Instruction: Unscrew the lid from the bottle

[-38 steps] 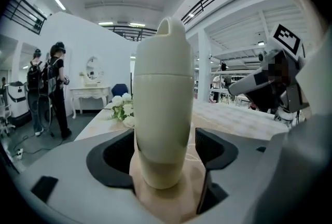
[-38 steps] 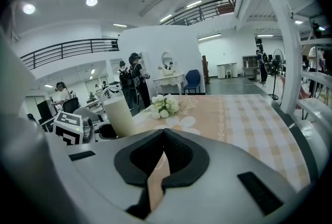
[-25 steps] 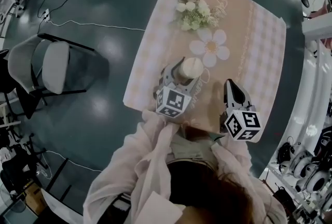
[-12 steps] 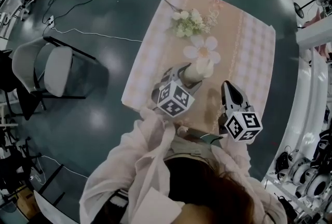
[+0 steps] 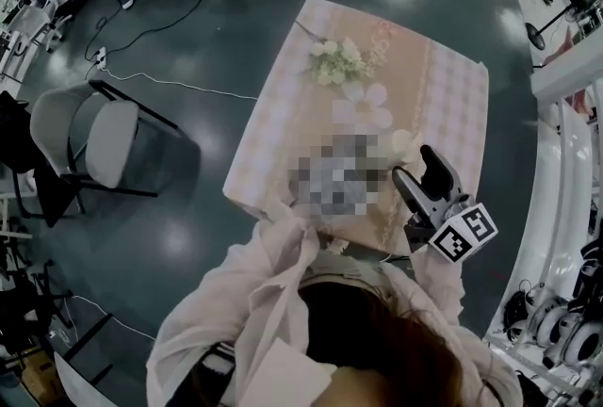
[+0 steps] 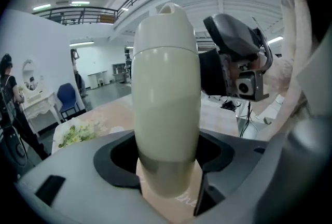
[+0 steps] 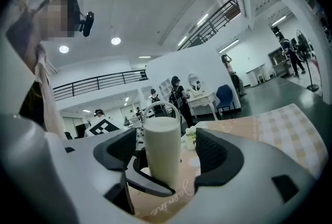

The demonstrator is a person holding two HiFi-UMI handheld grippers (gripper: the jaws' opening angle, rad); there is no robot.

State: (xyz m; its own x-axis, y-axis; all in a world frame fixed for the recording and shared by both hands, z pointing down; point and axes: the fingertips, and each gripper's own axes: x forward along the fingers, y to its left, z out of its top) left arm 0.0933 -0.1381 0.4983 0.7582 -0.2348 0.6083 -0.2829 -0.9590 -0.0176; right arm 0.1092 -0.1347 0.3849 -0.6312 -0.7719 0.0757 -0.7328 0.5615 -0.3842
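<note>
**Left gripper holds the bottle, right gripper opens in front of it**

The left gripper (image 6: 167,168) is clamped on the lower body of the cream, round-shouldered plastic bottle (image 6: 166,98). Its dark pads press both sides at a wide spread. The right gripper (image 7: 168,155) has just been opening. Its jaws stand well apart with the bottle showing in the gap, and neither pad touches it.

Only the left gripper view shows the seam under the domed cream lid (image 6: 166,28), which is still seated. It also shows the right gripper's body close behind the bottle. Only the right gripper view shows the thin loop (image 7: 161,107) standing on the lid and the left gripper's pads wrapped round the base. In the head view the right gripper (image 5: 419,171) angles its tips toward the bottle. The left gripper cannot be made out there, and only a cream end of the bottle (image 5: 400,144) shows.

The bottle stands upright with its long axis vertical and its lid end up. Its base shows free above the peach checked cloth of the bench (image 5: 452,104).

A second ago the right gripper lay shut to the bottle's right, pointing away up the bench. Now it is turned in toward the bottle.

Farther up the bench lie a white flower-shaped mat (image 5: 367,104) and a spray of white flowers (image 5: 334,61). A grey folding chair (image 5: 89,141) stands on the floor to the left.
</note>
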